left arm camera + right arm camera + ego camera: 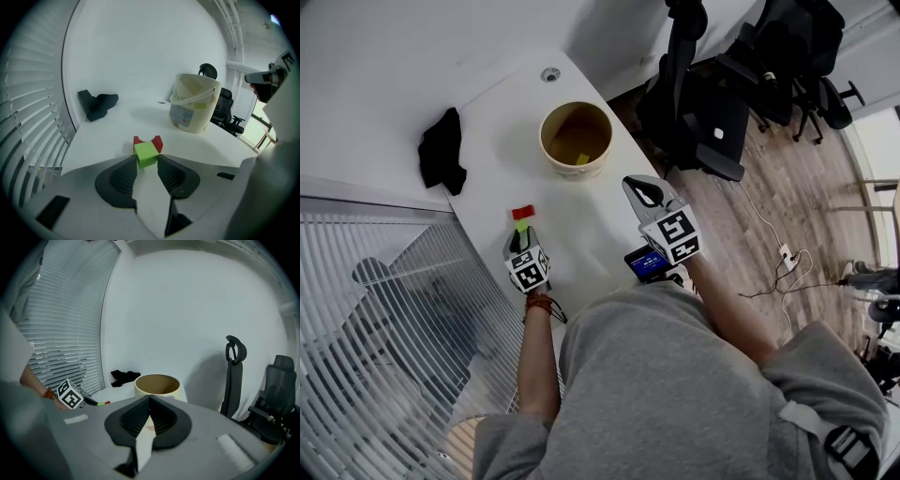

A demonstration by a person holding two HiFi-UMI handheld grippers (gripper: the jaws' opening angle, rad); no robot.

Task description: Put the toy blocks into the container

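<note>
Squarely between the tips of the left tongs (146, 158) sits one green cube (146, 153), pinched on both sides on the white desk (112, 136); one red arch block (157, 143) lies just behind it. The single cream bucket (193, 105) stands ahead and to the right, well apart, with one yellow-green block (582, 158) inside. The right tongs (149, 398) hang closed and empty, nearer the bucket.

Counter (591, 225): white, smooth, matt. Container (194, 105): cream plastic, faint sheen. Green block (146, 154) and red block (156, 142): smooth, matt. Black cloth (442, 150): soft, crumpled. Fingers (123, 178): dark ribbed pads, matt. Floor (787, 187): wood planks.
</note>
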